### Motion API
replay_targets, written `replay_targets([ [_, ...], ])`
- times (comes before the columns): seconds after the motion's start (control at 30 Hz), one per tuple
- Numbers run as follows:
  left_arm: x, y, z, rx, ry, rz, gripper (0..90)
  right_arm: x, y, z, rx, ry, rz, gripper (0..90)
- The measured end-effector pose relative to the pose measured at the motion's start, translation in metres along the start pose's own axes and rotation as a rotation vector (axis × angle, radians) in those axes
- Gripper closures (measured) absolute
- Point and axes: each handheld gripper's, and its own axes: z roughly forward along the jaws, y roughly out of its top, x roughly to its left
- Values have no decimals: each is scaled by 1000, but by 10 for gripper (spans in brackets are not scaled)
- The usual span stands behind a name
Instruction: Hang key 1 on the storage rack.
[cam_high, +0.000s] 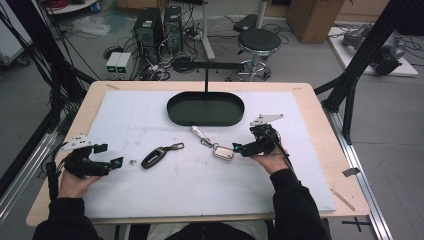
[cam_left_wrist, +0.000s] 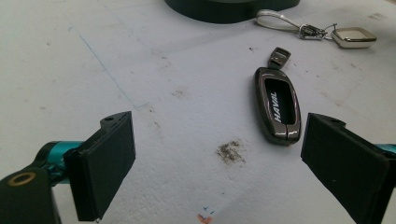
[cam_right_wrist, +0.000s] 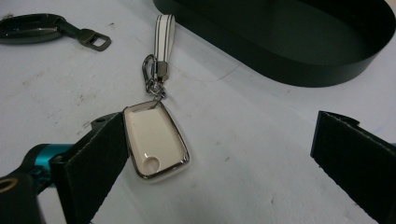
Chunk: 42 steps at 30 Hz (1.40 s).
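From my end: left gripper (cam_high: 111, 156) low near the table's left edge, jaws wide apart, L hand (cam_high: 75, 182) under it. Right gripper (cam_high: 239, 148) also spread wide, R hand (cam_high: 272, 161) gripping from behind, both forearms in dark sleeves.

Cream key fob (cam_right_wrist: 156, 138) flat on mat — strap toward tray; dark fob (cam_left_wrist: 277, 105) apart.

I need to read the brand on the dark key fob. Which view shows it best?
The left gripper view: the dark key fob lies close, its HAVAL lettering legible. The high view shows it small, lettering unreadable. The right gripper view catches just its end and strap loop at the top-left edge.
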Motion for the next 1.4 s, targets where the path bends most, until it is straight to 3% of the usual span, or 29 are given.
replay_targets([
  [0.97, 1, -1, 2, 5, -23, -3, 105, 13, 31, 28, 63, 39, -29, 36],
  [1.4, 3, -1, -1, -16, -21, -13, 105, 26, 58, 52, 102, 62, -70, 37],
])
